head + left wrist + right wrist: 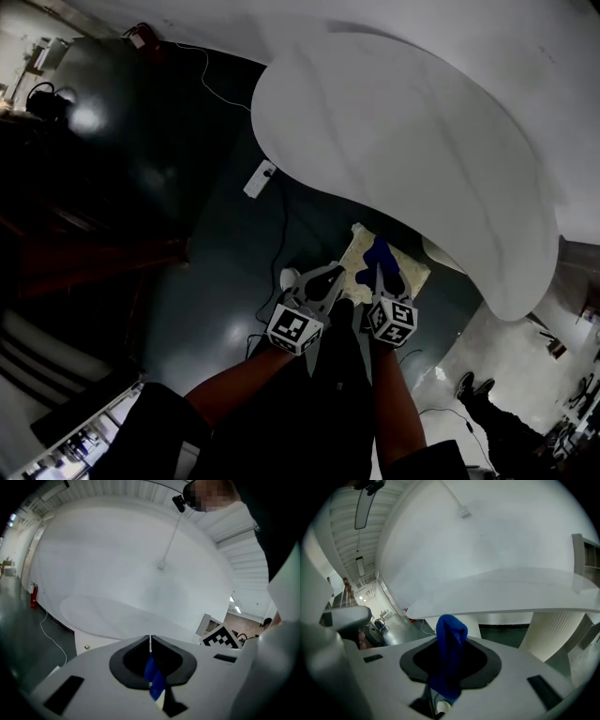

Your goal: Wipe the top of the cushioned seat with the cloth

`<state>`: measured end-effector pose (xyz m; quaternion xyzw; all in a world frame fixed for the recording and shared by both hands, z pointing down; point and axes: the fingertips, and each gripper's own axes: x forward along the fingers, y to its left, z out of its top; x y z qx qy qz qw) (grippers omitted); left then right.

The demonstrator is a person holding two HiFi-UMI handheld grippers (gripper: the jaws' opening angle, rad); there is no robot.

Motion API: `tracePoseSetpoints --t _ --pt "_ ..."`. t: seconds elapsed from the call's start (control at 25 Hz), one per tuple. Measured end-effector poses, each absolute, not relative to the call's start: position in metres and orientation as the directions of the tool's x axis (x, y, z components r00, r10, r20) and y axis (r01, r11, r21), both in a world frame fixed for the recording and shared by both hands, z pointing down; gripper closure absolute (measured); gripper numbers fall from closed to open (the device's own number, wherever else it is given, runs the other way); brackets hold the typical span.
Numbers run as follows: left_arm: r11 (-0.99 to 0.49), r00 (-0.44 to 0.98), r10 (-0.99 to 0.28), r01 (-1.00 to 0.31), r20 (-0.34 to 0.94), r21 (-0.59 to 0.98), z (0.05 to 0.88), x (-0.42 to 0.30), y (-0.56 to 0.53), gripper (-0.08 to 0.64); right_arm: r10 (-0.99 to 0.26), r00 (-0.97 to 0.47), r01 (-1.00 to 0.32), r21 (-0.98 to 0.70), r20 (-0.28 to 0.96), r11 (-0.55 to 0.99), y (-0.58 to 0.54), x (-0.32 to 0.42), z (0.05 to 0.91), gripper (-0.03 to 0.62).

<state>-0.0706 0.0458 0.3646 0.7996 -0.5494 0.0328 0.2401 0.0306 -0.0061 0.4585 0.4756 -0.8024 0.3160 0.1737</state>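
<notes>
Cloth (378, 258) looks soft, light, limp; cushioned seat (409, 266) below.
Right gripper (450, 641) pinched shut on a thick fold; left gripper (150, 644) closed, nipping an edge.

Blue cloth (378, 263), cream cushioned seat (413, 268), white table (403, 141), dark green floor (220, 281)

Our left gripper (328, 278) and right gripper (382, 281) sit side by side at the near edge of the cushioned seat (414, 268). We have the cloth (378, 255) caught between both pairs of jaws. The table (403, 141) lies beyond, overhanging the seat.
</notes>
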Motion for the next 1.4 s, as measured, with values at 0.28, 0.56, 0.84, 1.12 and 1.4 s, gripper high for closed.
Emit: tracePoseSetpoints --t 0.28,0.56,0.84,1.12,1.4 --pt "-0.252 0.366 -0.877 -0.902 0.311 0.35 0.416 -0.082 0.042 0.537 -0.603 -0.521 -0.854 -0.385 0.604 0.351 -0.01 0.013 0.536 0.471" --pt "-0.275 0.409 -0.867 -0.869 0.285 0.411 0.453 -0.075 0.036 0.537 -0.533 -0.534 -0.845 -0.395 0.656 0.361 -0.003 0.004 0.606 0.471" --pt "-0.233 0.387 -0.864 -0.875 0.323 0.425 0.492 -0.075 0.032 0.537 -0.498 -0.525 -0.851 -0.417 0.691 0.319 -0.012 0.007 0.671 0.471" --pt "-0.222 0.382 -0.85 -0.884 0.362 0.412 0.521 -0.069 0.036 0.537 -0.442 -0.542 -0.84 -0.465 0.715 0.278 -0.023 0.008 0.713 0.471" --pt "-0.253 0.433 -0.817 -0.863 0.381 0.437 0.537 -0.065 0.04 0.537 -0.416 -0.51 -0.859 -0.474 0.753 0.194 -0.034 0.011 0.762 0.471"
